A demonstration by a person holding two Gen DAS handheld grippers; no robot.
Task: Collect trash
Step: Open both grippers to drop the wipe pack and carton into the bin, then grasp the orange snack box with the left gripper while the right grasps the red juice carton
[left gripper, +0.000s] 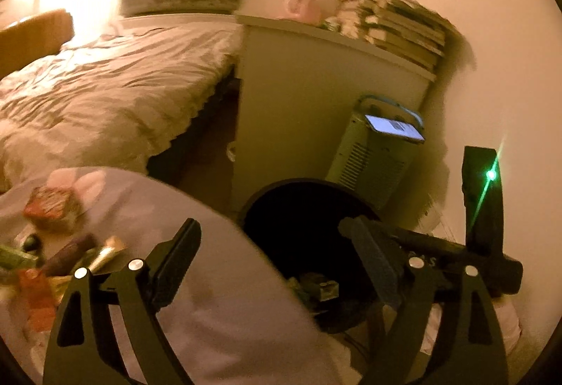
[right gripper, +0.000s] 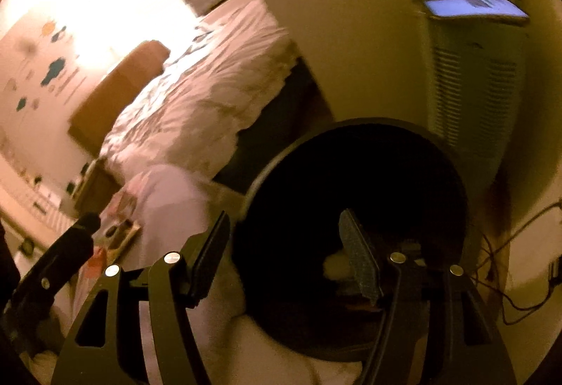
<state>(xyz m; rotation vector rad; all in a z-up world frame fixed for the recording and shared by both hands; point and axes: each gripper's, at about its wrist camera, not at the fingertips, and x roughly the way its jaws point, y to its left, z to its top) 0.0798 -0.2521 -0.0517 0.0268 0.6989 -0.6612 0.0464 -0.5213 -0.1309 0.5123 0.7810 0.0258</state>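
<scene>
We hold our left gripper [left gripper: 277, 256] with jaws spread wide and empty; a round black waste bin [left gripper: 267, 206] sits just beyond and between its fingers, wrappers [left gripper: 318, 288] lying inside. Left of it, colourful packets [left gripper: 52, 209] lie scattered on a pale cloth-covered surface [left gripper: 210, 297]. Our right gripper [right gripper: 286, 253], also parted and empty, hangs over the bin's dark mouth.

Warm, dim amber light filled both fisheye views; a blown-out glare burned ahead-left of each gripper, the bin [right gripper: 351, 209] interior sat black, and edges smeared with motion blur.
</scene>
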